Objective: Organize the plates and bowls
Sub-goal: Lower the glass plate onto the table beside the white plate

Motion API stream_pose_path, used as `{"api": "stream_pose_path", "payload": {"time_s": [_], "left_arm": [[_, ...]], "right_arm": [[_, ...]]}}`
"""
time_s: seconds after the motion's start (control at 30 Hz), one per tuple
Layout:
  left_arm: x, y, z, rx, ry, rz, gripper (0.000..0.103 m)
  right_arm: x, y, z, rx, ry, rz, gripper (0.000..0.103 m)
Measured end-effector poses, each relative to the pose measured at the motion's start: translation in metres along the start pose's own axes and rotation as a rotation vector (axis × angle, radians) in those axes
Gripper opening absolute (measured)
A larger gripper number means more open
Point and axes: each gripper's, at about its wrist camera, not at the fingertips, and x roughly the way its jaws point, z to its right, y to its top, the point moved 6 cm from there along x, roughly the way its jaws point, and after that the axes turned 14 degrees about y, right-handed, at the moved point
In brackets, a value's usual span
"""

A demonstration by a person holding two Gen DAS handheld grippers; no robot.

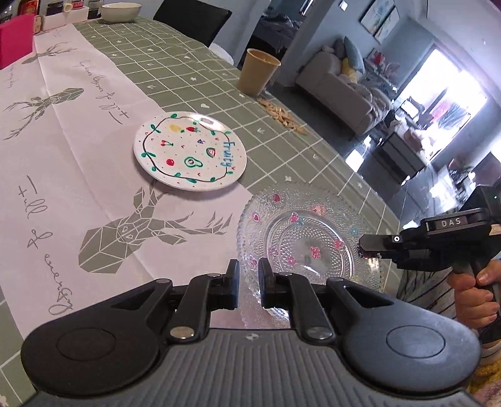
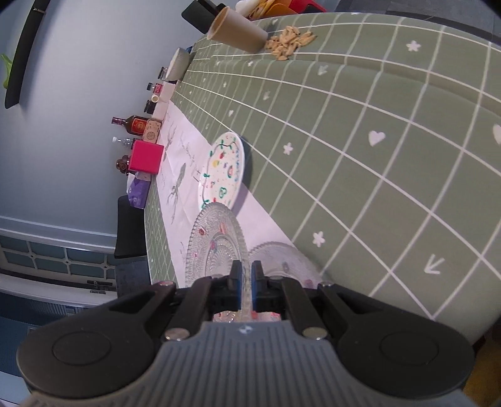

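Note:
A clear glass plate point(image 1: 300, 238) with small pink flowers hangs just above the table, and its shadow falls on the cloth below. My right gripper point(image 2: 245, 275) is shut on the plate's rim point(image 2: 216, 247); it also shows in the left wrist view point(image 1: 369, 247) at the plate's right edge. My left gripper point(image 1: 249, 275) is nearly closed and empty, its fingers on either side of the plate's near rim without clearly pinching it. A white "Fruity" plate point(image 1: 189, 150) lies flat further back, also seen in the right wrist view point(image 2: 224, 169). A pale bowl point(image 1: 120, 11) stands at the far end.
A tan paper cup point(image 1: 256, 75) stands near the table's right edge beside scattered snack pieces point(image 1: 281, 115). A pink box point(image 1: 15, 39), bottles and jars point(image 2: 134, 123) line the far end. The table's right edge drops off by the glass plate.

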Motion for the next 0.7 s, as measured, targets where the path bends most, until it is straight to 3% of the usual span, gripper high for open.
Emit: {"api": "stream_pose_path", "payload": {"time_s": [0.27, 0.7], "left_arm": [[0.016, -0.011, 0.026, 0.191, 0.190, -0.060, 0.010], [0.019, -0.018, 0.051, 0.329, 0.332, -0.058, 0.010]], "right_arm": [[-0.001, -0.015, 0.018, 0.058, -0.023, -0.031, 0.003], [-0.004, -0.030, 0.027, 0.047, -0.070, -0.068, 0.003]]}}
